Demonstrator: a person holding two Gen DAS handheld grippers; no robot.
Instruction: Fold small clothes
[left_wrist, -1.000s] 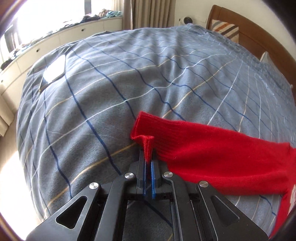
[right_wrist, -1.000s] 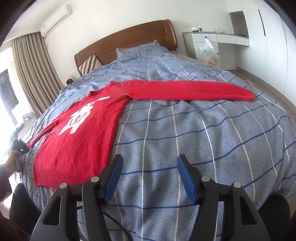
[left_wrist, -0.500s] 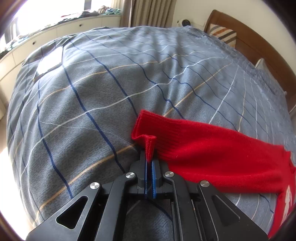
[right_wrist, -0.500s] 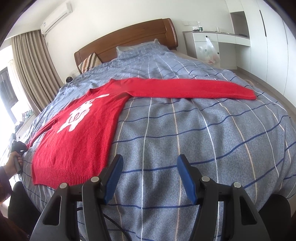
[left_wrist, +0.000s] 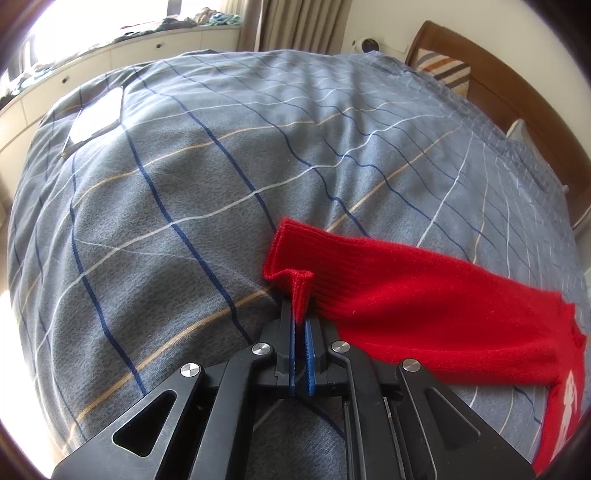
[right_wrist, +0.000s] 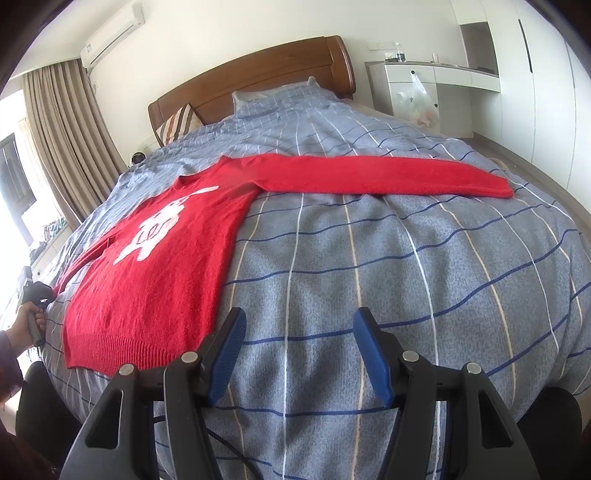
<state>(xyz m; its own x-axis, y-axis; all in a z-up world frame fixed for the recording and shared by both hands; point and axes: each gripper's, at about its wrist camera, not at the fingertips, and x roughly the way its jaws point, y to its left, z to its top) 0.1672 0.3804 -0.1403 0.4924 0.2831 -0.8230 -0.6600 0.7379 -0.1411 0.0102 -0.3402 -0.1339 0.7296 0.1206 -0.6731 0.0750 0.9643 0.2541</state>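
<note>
Red knit sweater (right_wrist: 155, 280) spread flat on a blue-grey checked bedspread (right_wrist: 369, 280), front up, white figure showing.

Left gripper (left_wrist: 300, 317): a pinched fold of the sleeve cuff (left_wrist: 295, 258) stands between the blue pads, and the jaws are easing apart at this moment, with a thin gap visible lower down between them; the cloth remains caught at the tips. That sleeve runs from the tongs off to the right along the bedspread. Right gripper (right_wrist: 299, 350): jaws stand apart with nothing between them, poised over bare bedspread just beside the sweater's hem, not touching it. The other sleeve (right_wrist: 388, 173) lies stretched straight out across the bed, well apart from both tongs. A hand (right_wrist: 31, 317) holds the left tool at the far left bed edge. Wooden headboard (right_wrist: 258, 74) stands behind.
</note>
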